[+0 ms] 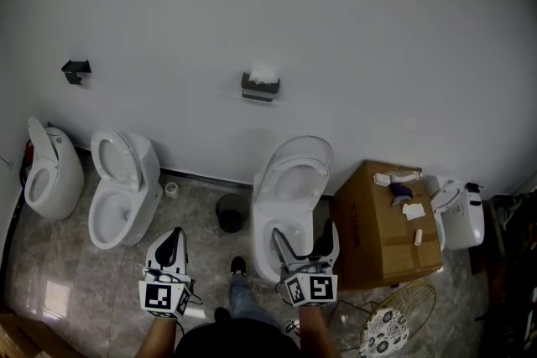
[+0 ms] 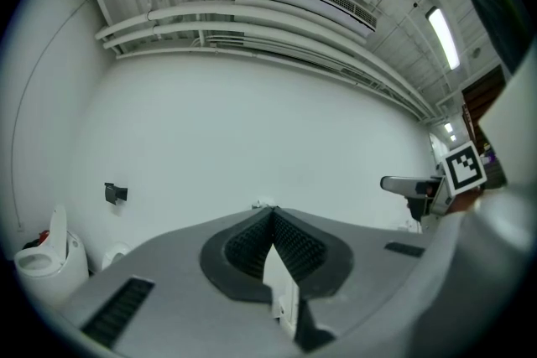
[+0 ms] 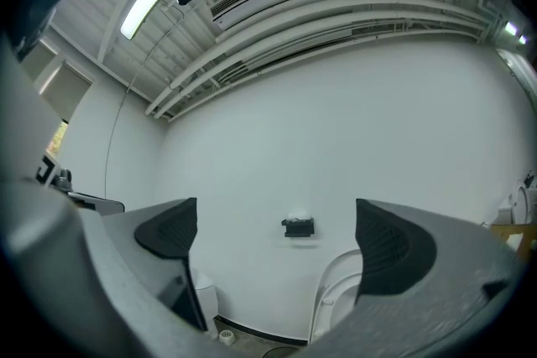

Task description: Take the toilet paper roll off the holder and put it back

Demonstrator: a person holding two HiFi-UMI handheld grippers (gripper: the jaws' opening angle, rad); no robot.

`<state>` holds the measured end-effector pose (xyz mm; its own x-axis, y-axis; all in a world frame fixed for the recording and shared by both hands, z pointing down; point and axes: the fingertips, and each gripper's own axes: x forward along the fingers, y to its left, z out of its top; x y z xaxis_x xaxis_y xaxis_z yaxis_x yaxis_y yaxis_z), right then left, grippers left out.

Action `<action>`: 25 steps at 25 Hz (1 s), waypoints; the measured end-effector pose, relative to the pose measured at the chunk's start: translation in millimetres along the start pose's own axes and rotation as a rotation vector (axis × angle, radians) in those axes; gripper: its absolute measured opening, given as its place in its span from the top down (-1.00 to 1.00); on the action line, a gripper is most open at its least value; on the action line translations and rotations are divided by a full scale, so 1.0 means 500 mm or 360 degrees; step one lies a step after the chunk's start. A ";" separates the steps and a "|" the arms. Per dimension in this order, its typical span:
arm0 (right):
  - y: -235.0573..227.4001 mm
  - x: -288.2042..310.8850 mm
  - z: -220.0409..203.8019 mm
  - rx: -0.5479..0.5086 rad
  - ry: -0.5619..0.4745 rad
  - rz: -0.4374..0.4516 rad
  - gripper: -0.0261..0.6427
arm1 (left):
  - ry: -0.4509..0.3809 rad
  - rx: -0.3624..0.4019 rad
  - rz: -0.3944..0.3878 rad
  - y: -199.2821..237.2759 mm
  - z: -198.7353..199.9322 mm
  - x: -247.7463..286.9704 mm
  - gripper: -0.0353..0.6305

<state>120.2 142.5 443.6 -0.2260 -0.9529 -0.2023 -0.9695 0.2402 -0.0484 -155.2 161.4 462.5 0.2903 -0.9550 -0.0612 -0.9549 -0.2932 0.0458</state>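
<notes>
A black wall holder (image 1: 259, 87) carries a white toilet paper roll (image 1: 264, 74) on the white wall, well ahead of both grippers. My left gripper (image 1: 172, 236) is low at the left, jaws shut with nothing between them. My right gripper (image 1: 305, 241) hovers open and empty over a toilet bowl. In the right gripper view the holder (image 3: 298, 227) and roll (image 3: 299, 216) sit far off, framed between the open gripper's (image 3: 277, 235) pads. In the left gripper view the shut gripper (image 2: 271, 212) points at the wall, the roll (image 2: 263, 203) barely peeking above its tips.
A second, empty black holder (image 1: 75, 70) hangs at the left. Toilets (image 1: 124, 184) (image 1: 49, 168) (image 1: 290, 193) line the wall; a black bin (image 1: 231, 212) stands between two. A cardboard box (image 1: 388, 224) with small items and a wire stand (image 1: 391, 321) are right.
</notes>
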 end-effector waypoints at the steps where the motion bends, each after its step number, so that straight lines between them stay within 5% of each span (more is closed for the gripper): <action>1: 0.000 0.011 -0.004 0.0003 -0.0001 0.0001 -0.78 | 0.0005 0.0004 0.0001 0.004 -0.001 0.007 0.88; 6: -0.002 0.078 -0.021 -0.0002 0.0005 0.0015 -0.77 | -0.0012 0.0070 0.0000 0.029 -0.029 0.053 0.88; 18: -0.053 0.286 -0.055 -0.0002 -0.0008 0.0026 -0.77 | 0.0174 0.0086 0.0078 0.082 -0.017 0.244 0.88; 25: -0.107 0.412 -0.070 -0.0002 -0.0020 0.0052 -0.77 | 0.0118 -0.0009 0.0036 0.102 -0.047 0.391 0.88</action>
<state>122.0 -73.2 438.9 -0.2564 -0.9422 -0.2158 -0.9618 0.2709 -0.0401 -145.5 -41.2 476.5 0.2725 -0.9621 0.0140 -0.9610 -0.2714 0.0522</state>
